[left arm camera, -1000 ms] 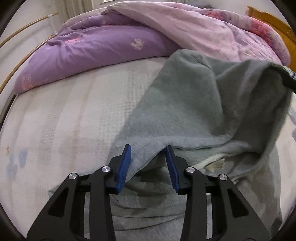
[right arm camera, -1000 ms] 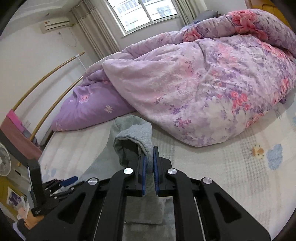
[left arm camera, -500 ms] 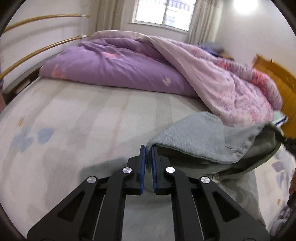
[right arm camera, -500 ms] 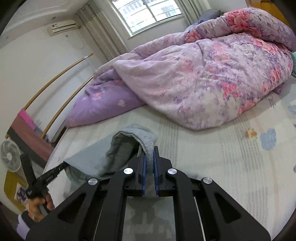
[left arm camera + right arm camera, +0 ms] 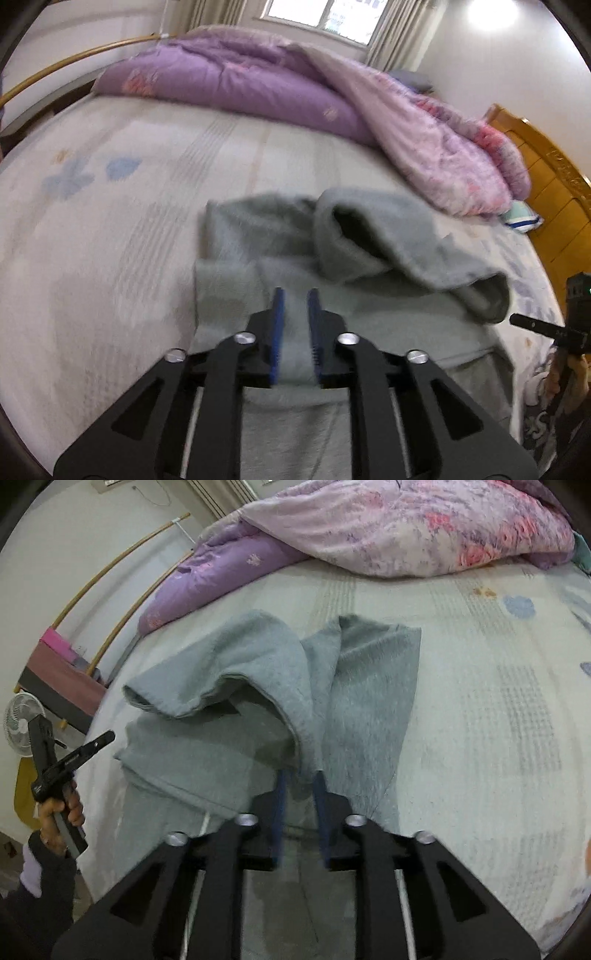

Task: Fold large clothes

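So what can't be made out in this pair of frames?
- Kind of grey garment: folded over itself in both views, its shape hidden.
- Left gripper, jaws opening: left wrist view blurred; cloth behind the pads, contact unclear.
- Right gripper, jaws opening: pads smeared; a fold hangs between them.
- Person: right wrist view shows only a hand, cut by the edge.

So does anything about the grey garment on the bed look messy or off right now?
Yes. The grey garment is not flat: its folded-over part bulges into an open hump, edges uneven, on the bed.
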{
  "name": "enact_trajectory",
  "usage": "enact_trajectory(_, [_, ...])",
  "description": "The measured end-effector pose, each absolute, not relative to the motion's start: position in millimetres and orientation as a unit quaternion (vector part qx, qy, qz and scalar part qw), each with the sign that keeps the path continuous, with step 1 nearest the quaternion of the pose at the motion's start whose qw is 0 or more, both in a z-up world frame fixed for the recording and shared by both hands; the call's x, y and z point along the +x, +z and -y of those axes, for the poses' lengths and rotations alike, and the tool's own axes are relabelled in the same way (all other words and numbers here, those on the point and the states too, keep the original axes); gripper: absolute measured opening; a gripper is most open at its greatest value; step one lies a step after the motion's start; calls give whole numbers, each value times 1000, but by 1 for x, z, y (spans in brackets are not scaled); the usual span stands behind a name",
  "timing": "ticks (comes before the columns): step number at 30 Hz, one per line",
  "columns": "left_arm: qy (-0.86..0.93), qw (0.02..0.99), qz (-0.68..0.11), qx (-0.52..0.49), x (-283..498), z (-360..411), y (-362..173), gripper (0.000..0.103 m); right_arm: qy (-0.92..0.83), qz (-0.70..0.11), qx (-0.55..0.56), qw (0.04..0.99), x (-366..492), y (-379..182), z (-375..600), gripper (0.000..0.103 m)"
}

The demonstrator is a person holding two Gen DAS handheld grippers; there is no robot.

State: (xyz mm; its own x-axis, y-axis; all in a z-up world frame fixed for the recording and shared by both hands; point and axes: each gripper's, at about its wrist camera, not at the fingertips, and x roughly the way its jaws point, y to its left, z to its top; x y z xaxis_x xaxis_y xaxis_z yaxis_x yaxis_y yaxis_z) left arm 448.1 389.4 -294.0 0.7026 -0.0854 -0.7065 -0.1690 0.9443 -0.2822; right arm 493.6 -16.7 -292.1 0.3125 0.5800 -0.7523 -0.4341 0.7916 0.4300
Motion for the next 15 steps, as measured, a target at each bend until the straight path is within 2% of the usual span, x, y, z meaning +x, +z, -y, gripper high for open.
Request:
enact_trajectory(1, [19, 911, -378, -161, 454, -389, -284, 33, 317, -486, 73, 811, 492, -283, 18, 43])
enact_trajectory(2, [23, 915, -372, -155, 460, -387, -277, 37, 319, -473, 72, 818, 492, -272, 18, 51])
enact_trajectory(4, [23, 923, -360, -137, 482, -384, -259, 39, 325, -446, 77, 831, 498, -250, 16, 53])
enact_trajectory(5, [19, 922, -361, -135, 494, -382, -255, 52, 324, -441, 83, 833, 507, -244, 15, 55])
enact_trajectory(7, [6, 913, -383, -137, 528, -379, -252, 68, 329, -456, 92, 822, 534, -242, -1, 60])
enact_trajectory(11, [2, 884, -437, -166, 590, -380, -270, 68, 343, -507, 100, 785, 601, -264, -48, 61])
enact_trajectory(15, [-3, 861, -487, -143, 633, -373, -297, 68, 339, -537, 113, 764, 652, -297, -78, 61])
